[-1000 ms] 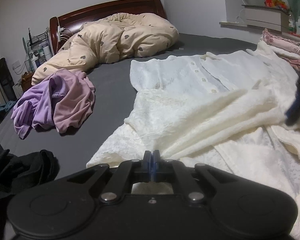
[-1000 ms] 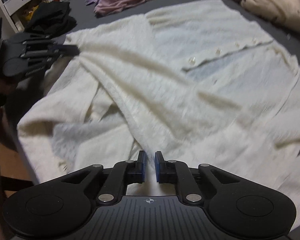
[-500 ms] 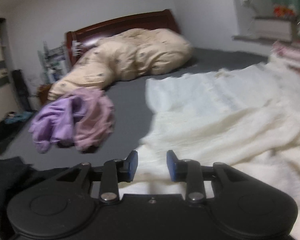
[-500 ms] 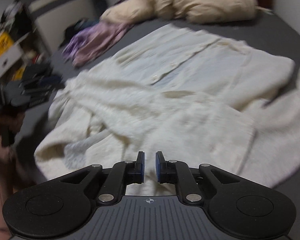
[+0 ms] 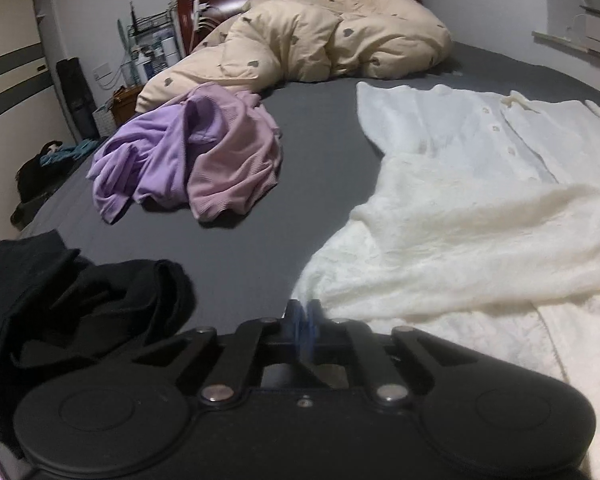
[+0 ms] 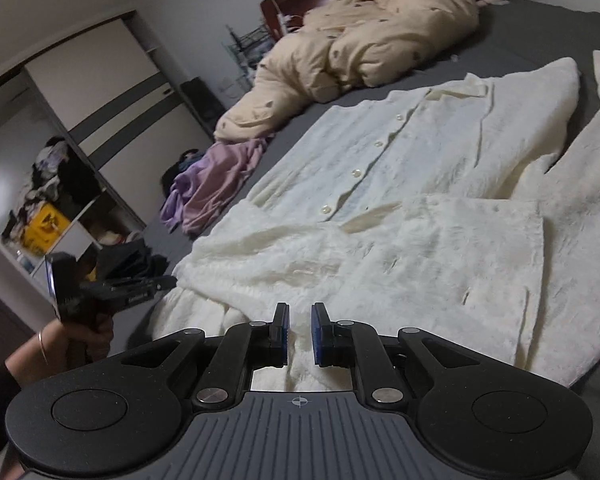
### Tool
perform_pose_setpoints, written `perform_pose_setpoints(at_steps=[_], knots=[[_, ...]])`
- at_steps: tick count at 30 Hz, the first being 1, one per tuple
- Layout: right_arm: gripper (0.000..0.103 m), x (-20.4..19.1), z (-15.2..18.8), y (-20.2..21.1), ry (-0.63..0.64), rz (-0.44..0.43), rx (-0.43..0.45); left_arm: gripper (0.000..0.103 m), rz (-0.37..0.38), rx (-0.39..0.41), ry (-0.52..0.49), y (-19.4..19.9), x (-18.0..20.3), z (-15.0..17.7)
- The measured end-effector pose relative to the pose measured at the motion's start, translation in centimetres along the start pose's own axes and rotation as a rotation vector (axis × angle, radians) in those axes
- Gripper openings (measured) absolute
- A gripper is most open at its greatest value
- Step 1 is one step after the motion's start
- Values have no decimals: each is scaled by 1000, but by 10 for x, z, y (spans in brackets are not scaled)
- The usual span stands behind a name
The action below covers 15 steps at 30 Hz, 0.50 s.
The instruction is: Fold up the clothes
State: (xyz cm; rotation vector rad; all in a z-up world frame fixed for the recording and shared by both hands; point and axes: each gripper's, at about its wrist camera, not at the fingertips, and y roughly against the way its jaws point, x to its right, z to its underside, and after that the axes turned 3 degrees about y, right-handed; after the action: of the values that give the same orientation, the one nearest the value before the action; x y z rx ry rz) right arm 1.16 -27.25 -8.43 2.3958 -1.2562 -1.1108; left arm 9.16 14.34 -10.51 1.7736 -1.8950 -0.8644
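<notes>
Two tongs (image 5: 303,312) (image 6: 299,328) meet one white garment (image 6: 400,208) on grey bed (image 5: 260,248).

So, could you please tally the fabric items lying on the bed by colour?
White: 1, the buttoned garment
Purple and pink: 1 crumpled bundle
Black: 1 heap of clothing
Beige: 1 duvet
Total: 4; how many pieces the bundle and the heap hold cannot be told.
</notes>
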Motion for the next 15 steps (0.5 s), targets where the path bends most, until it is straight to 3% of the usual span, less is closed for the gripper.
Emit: perform_pose_setpoints(at_steps=[7,10,12,15], knots=[[11,11,7,6,-22,6,8,2,-112,-71,-38,9,7,4],[11,21,3,19,-65,41,76,7,-106,-33,13,20,7,3],[11,33,0,33,-119,93,140,22,-92,3,35,32,13,-1],[13,54,-3,55,-208,219,217,34,-36,52,37,50,35,-10]])
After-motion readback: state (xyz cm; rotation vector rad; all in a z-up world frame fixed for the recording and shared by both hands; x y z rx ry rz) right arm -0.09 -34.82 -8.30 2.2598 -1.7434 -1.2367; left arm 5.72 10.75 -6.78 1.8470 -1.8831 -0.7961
